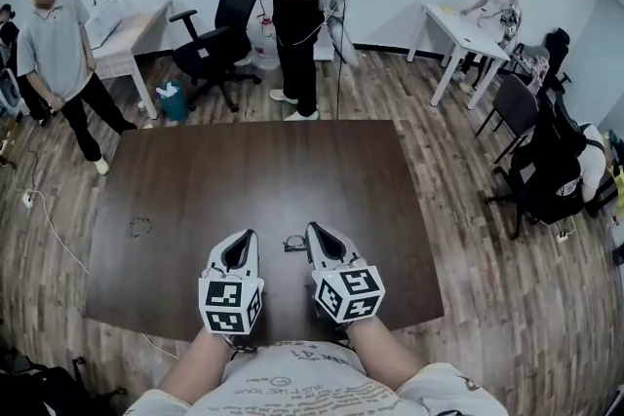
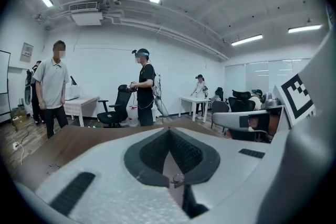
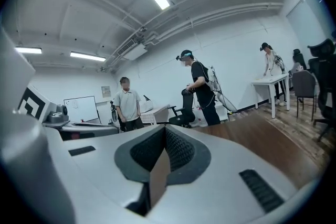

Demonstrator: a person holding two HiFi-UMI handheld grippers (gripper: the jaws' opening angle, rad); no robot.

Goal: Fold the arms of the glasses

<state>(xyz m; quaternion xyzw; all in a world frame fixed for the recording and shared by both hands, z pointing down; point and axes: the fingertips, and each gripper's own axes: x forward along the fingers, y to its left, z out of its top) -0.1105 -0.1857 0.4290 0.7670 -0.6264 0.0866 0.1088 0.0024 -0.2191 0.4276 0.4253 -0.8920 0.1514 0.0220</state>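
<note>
— Okay, glasses where?
— Likely the small dark thing (image 1: 292, 243) down on the table (image 1: 244, 161), just off the right gripper (image 1: 311, 229) fingertips, on the side toward the left gripper (image 1: 251, 234). Not between either pair of fingers.
— Arms in or out?
— Too small to tell. Fits both: arms out and waiting, or folded flat already.
— Fingers?
— Right: pressed together, nothing pinched. Left: tips together too, nothing past them. Small metal bit (image 2: 177, 180) low in the gap behind the left tips, no telling what. Both grippers side by side, pointing about level, seemingly held above the wood rather than resting on it.
— Doing it well, then?
— Judgement only: look at the hinges from closer before any touch. Thin frame, so light pinch, fingertips on frame and never on a lens. For an arm found sticking out: one pair of fingers steadying the front, the other close to the hinge, slow swing. No dragging lenses across the wood.
</note>
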